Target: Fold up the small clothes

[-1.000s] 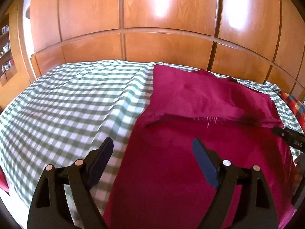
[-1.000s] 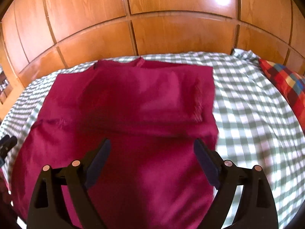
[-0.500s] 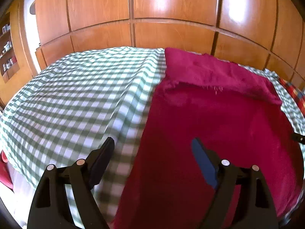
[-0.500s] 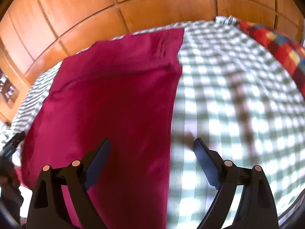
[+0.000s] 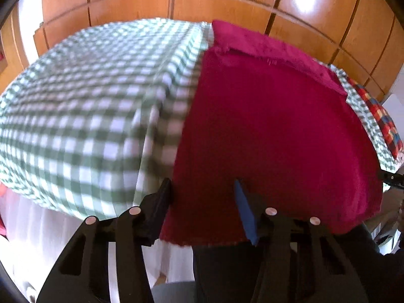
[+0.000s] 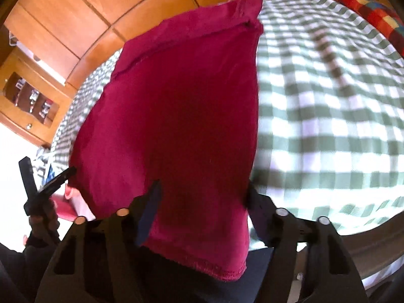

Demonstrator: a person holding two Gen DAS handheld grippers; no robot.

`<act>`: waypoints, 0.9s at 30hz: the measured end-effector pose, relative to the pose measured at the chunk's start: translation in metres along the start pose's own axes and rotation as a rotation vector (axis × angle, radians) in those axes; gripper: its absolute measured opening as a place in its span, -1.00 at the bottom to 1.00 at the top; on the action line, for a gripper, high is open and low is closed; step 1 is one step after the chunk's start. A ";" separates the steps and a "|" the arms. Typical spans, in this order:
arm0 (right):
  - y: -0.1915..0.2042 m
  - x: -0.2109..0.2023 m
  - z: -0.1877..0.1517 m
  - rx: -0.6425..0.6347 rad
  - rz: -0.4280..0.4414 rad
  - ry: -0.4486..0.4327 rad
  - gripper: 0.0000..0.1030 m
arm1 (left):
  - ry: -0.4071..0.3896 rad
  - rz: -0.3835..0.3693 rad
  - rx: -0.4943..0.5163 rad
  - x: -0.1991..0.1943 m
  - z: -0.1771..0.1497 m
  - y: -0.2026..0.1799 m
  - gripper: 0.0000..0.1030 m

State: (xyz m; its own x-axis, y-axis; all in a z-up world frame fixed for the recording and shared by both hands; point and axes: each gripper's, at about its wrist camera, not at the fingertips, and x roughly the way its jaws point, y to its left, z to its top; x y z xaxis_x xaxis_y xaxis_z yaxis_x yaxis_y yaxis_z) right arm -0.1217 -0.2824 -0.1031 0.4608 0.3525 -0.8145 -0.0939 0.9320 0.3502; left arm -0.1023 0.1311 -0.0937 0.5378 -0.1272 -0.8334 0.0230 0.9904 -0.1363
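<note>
A dark red garment (image 5: 272, 126) lies flat on the green-and-white checked bed (image 5: 88, 106), its far end folded over, its near hem hanging over the bed's front edge. My left gripper (image 5: 202, 197) is open and straddles the garment's near left corner. In the right wrist view the garment (image 6: 181, 116) fills the middle, and my right gripper (image 6: 202, 202) is open, straddling its near right corner above the stitched hem. The left gripper also shows in the right wrist view (image 6: 45, 179), at the far left.
Wooden wardrobe panels (image 5: 227, 2) stand behind the bed. A red, blue and yellow checked cushion (image 6: 373, 10) lies at the bed's far right. White bedding (image 5: 38, 229) hangs below the front edge. A wooden shelf unit (image 6: 27, 96) is at the left.
Both grippers have drawn back from above the garment's middle to the bed's front edge, each now at a near corner of the garment. Both stay open.
</note>
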 end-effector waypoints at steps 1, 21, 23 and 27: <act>0.003 0.003 -0.002 -0.015 -0.010 0.002 0.07 | 0.010 0.000 -0.006 0.003 -0.002 0.000 -0.11; 0.008 -0.035 0.092 0.037 0.166 -0.199 -0.81 | -0.192 -0.319 -0.008 -0.041 0.101 -0.019 -0.84; -0.001 -0.033 0.108 0.059 0.152 -0.213 -0.81 | -0.191 -0.327 -0.022 -0.029 0.121 -0.019 -0.84; -0.018 -0.016 0.140 0.112 0.123 -0.218 -0.81 | -0.178 -0.323 -0.076 -0.002 0.163 -0.021 -0.84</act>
State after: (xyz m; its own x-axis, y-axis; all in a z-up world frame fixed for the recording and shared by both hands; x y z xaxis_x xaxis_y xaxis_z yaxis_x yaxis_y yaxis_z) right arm -0.0039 -0.3170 -0.0313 0.6325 0.4246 -0.6478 -0.0685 0.8637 0.4993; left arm 0.0337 0.1193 -0.0023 0.6510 -0.4140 -0.6362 0.1559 0.8932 -0.4217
